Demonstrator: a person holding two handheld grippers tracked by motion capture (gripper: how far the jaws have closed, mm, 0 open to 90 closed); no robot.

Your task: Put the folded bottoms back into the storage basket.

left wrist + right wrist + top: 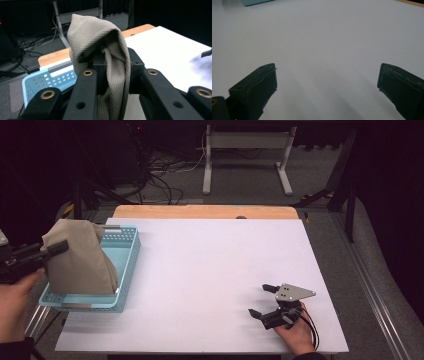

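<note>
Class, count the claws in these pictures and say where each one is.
2. The left claw is at the table's left edge, shut on the beige cloth over the blue basket. The right claw rests open near the front right.

We note a white table (215, 270) with a bare wooden strip (200, 212) along its far edge. Beyond it lies grey carpeted floor (240, 180), a white metal frame (247, 155) and loose black cables (160, 175). The surrounding room is dark, lit mainly over the table.
</note>
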